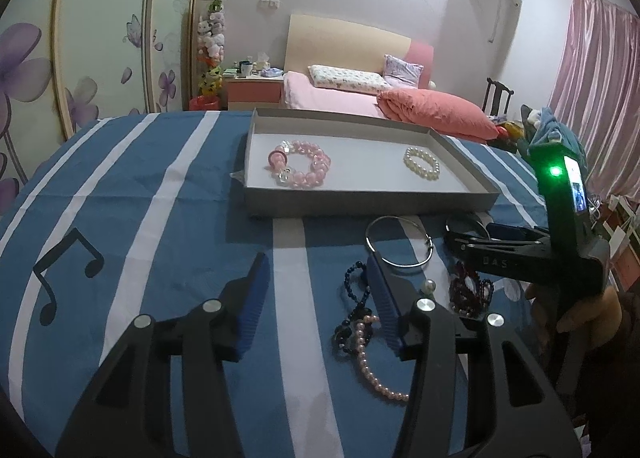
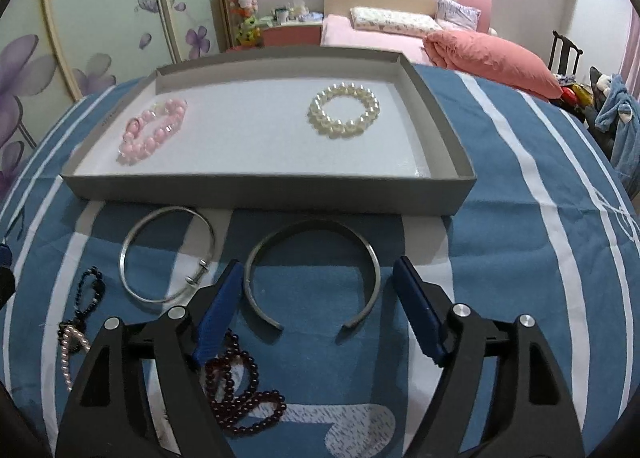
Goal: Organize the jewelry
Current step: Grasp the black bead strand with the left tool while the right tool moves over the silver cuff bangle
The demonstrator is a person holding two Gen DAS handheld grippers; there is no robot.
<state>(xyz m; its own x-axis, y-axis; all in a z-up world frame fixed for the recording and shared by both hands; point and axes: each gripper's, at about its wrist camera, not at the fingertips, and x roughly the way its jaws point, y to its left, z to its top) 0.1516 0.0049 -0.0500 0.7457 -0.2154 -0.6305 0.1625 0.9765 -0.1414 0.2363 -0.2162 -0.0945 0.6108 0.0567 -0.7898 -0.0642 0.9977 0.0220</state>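
Note:
A grey tray (image 2: 260,193) (image 1: 360,205) holds a pink bead bracelet (image 2: 154,129) (image 1: 300,163) and a white pearl bracelet (image 2: 344,109) (image 1: 422,163). In front of it on the blue striped cloth lie an open silver cuff (image 2: 312,270), a thin silver bangle (image 2: 168,254) (image 1: 400,244), a dark red bead string (image 2: 244,390), a black bead string (image 2: 90,292) (image 1: 356,298) and a pink pearl string (image 1: 368,366). My right gripper (image 2: 318,270) is open around the cuff. My left gripper (image 1: 316,262) is open and empty, left of the black beads.
The right gripper's body (image 1: 560,242) and the hand holding it stand at the right of the left wrist view. Behind the table are a bed (image 1: 360,93), a wardrobe with flower doors (image 1: 100,57) and pink curtains (image 1: 600,89).

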